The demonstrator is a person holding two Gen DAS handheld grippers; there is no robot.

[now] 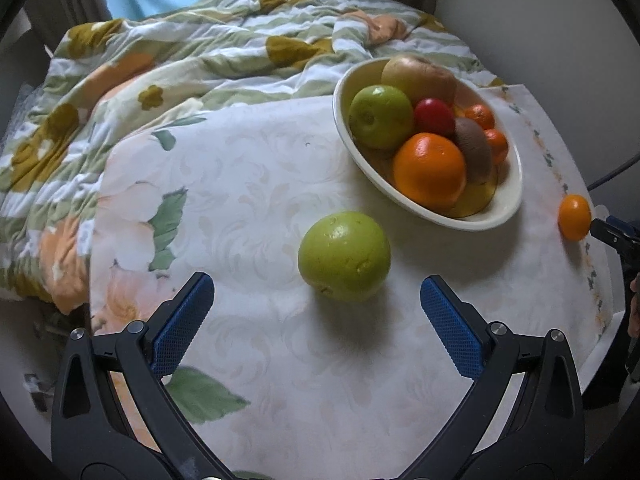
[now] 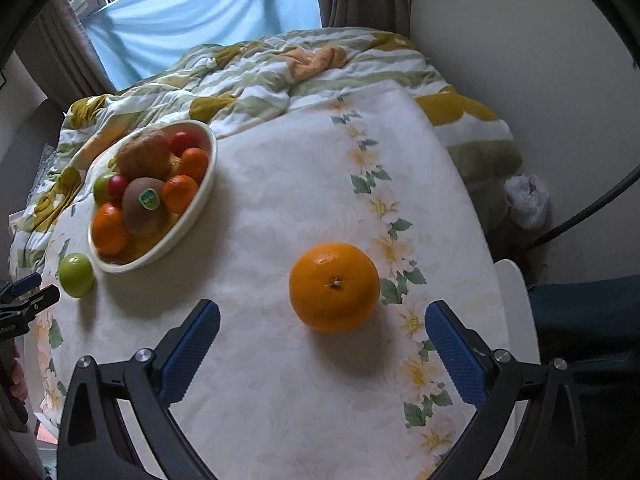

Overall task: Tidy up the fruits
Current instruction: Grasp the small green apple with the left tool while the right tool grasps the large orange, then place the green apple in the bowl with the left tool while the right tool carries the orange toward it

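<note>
Left wrist view: the left hand-held gripper [image 1: 316,300], jaws wide and empty, lines up on a loose green apple [image 1: 344,256] lying on the worktop [image 1: 256,184], the bowl [image 1: 496,220] at two o'clock from it. Seven fruits show in the bowl.

Right wrist view: the right hand-held gripper [image 2: 322,326], also spread wide and empty, faces one loose orange [image 2: 334,287]; the bowl sits at ten o'clock. The pick-up step appears in hand: each gripper likely needs to advance, close, then carry to the bowl. Two fruits remain outside.
</note>
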